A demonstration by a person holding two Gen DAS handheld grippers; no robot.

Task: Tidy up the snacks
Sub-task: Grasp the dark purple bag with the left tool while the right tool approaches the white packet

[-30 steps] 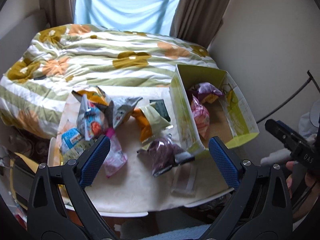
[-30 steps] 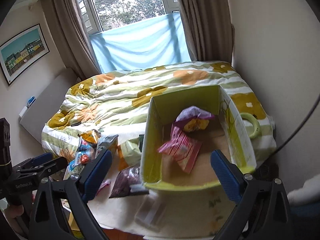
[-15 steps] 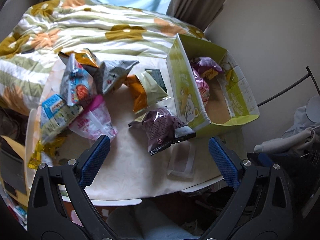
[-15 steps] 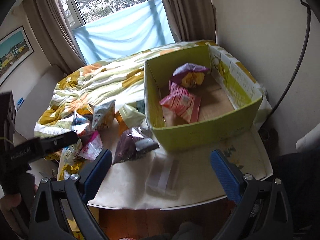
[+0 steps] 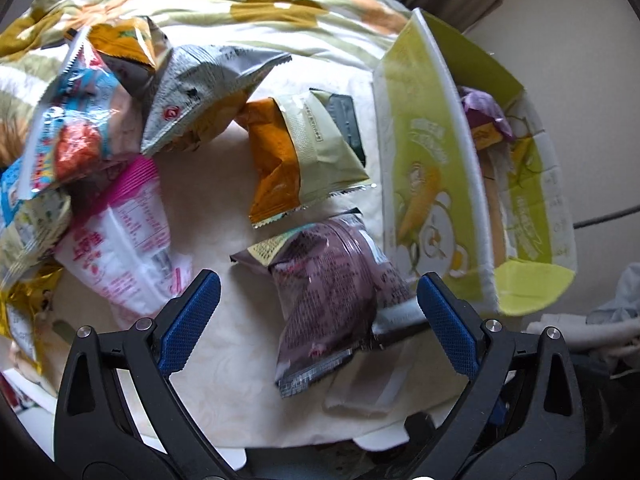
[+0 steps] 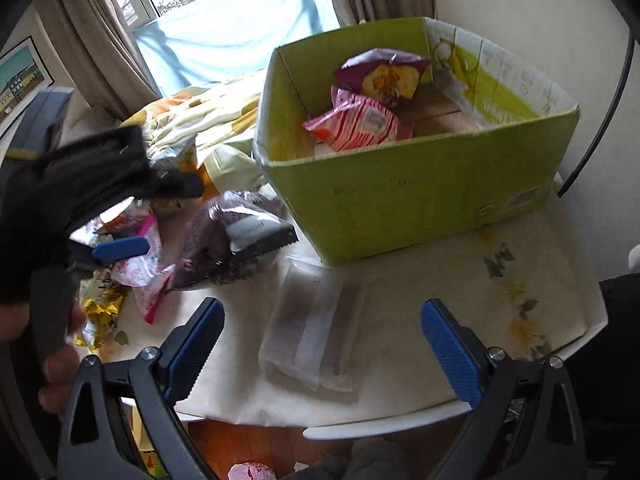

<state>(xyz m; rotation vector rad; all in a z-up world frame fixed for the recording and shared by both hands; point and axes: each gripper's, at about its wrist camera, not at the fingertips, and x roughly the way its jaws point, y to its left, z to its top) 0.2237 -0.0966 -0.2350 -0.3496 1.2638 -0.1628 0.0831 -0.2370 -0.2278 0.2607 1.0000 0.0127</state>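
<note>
**Left gripper lines up on the purple packet beside the box**

The dark purple snack packet point(image 5: 328, 300) lies flat on the cream tablecloth point(image 5: 224, 380), its right edge just beside the near wall of the green cardboard box point(image 5: 424, 168). It is the loose snack nearest the box, which probably makes it the natural next pick. The left gripper point(image 5: 318, 320) hangs above it with its blue pads spread wide, one on each side of the packet, holding nothing; that straddling stance looks like the set-up for a grasp across the packet's width.

The box stands open-topped on the table's right side, so snacks can be dropped straight in. Two are already inside: a purple-and-yellow bag point(image 6: 380, 74) at the back and a pink striped packet point(image 6: 356, 122) in front of it.

Left of the purple packet, the unsorted snacks lie heaped: an orange and pale-green packet point(image 5: 304, 160), a silver bag point(image 5: 200, 96), a pink-and-white pouch point(image 5: 124, 240) and a blue-and-red one point(image 5: 68, 128), overlapping each other.

The right gripper point(image 6: 320, 344) is also wide open and empty, poised over a clear plastic bag point(image 6: 312, 340) lying flat in front of the box, apart from the pile. It appears to be waiting while the left works.
</note>
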